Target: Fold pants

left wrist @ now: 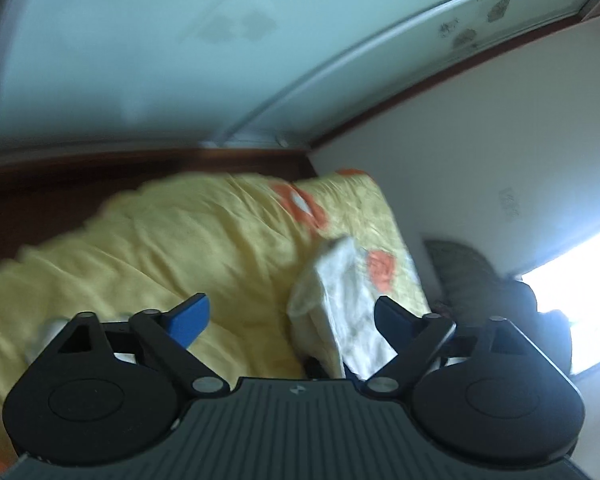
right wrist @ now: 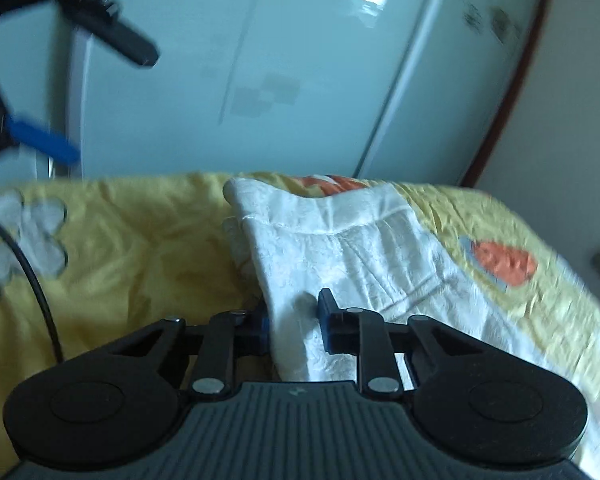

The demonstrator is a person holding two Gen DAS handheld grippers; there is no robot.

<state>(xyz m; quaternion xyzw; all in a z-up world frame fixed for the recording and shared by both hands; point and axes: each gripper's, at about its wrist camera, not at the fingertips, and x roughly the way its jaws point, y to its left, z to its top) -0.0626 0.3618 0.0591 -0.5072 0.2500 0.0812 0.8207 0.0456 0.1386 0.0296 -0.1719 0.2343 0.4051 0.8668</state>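
pants (right wrist: 340, 248) bunched on yellow bedspread (right wrist: 140, 260) beside its orange flower | my right tool (right wrist: 294, 320) clamped on their fabric | left tool (left wrist: 290, 318) spread wide, empty | step: first grasp; next I'd pinch another edge

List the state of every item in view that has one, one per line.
left tool: open, holding nothing, raised above the bedspread.
right tool: shut on the white pants, fabric bunched between its fingers.
white pants: partly lifted at the near end, the rest draped on the bedspread, not neatly folded.
yellow bedspread: spread over the bed, wrinkled.
sliding wardrobe doors: look closed.
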